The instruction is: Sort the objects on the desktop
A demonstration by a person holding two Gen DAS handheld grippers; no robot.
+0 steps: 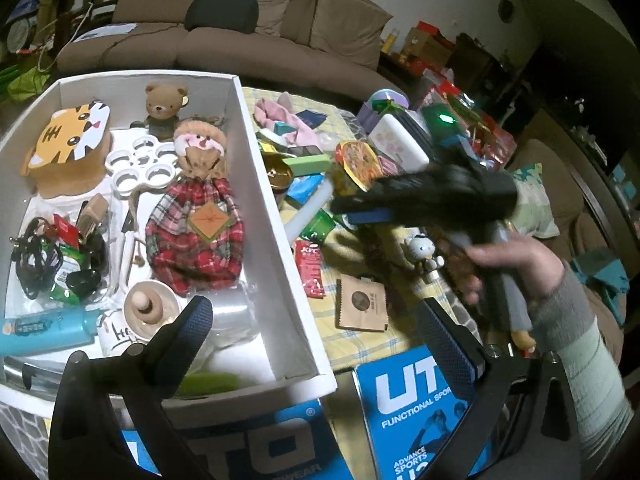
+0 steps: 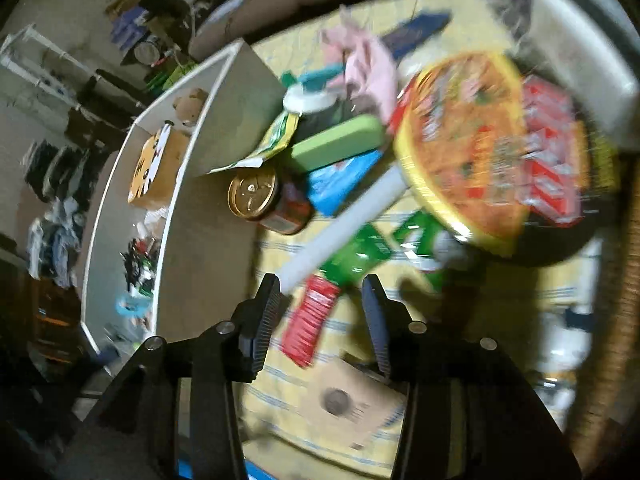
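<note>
Black jaws, blue pads [image 1: 448, 344], grey sleeve [image 1: 576, 320]

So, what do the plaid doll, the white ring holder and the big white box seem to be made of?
Plaid doll: woven cloth, matte, judging by its checked weave and soft folds. White ring holder: probably moulded plastic, smooth, with a slight sheen. Big white box: likely cardboard, with thin, flat, matte walls.

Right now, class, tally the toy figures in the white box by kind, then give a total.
Teddy bear: 1
Tiger-faced box: 1
Rag doll in plaid dress: 1
Total: 3, all inside the white box.
</note>
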